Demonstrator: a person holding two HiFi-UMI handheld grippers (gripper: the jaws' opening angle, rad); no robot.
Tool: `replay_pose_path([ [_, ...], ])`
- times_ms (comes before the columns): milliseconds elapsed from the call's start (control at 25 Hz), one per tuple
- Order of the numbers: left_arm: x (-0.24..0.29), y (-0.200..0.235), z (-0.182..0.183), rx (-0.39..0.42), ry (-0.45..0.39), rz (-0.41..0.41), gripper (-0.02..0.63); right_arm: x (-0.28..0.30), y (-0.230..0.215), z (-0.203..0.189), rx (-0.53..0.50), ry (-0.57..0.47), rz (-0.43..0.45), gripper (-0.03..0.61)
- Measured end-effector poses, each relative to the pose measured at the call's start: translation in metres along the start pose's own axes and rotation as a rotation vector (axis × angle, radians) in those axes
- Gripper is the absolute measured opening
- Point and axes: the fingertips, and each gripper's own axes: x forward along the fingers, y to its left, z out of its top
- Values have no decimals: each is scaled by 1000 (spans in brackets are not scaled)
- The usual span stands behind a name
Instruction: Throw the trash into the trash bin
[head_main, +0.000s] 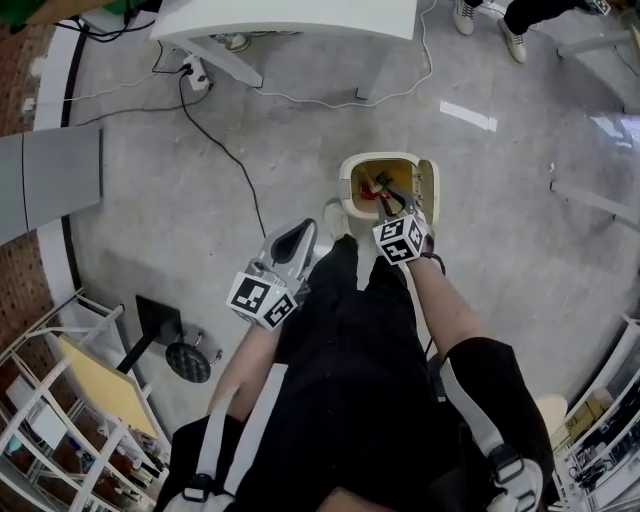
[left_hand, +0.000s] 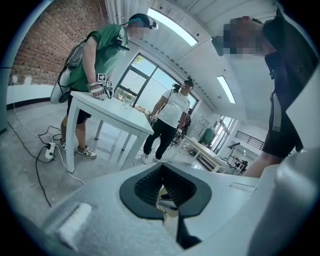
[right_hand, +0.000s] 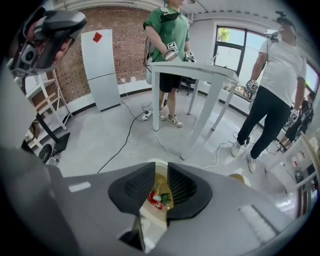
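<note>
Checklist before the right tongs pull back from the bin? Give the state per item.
1. Trash bin lid open: ok.
2. Right tongs above the bin opening: ok.
3. Right tongs released: ok, jaws apart, nothing between the pads.
4. Trash inside the bin: ok, red and green pieces lie at the bottom.
5. Left tongs empty: ok, jaws meet at the tips, nothing seen gripped.
6. Floor cable apart from the bin: ok.
</note>
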Motion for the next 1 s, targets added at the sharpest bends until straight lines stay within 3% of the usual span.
replay_pose_path([
  [320,5,-1,44,58,-77,-45,0,-76,-28,61,157,-260,-94,3],
  [520,13,4,77,154,-150,-50,0,-125,-55,106,261,-439,-168,3],
  [640,12,-2,93,173,-190,-66,0,-169,-66,125,290,-531,-209,3],
  [840,10,-25,113,188,-264,-104,0,-264,-96,133,272,-679,-326,3],
  [1000,1,-61,116,219,-296,-134,0,-340,-109,103,337,-777,-419,3],
])
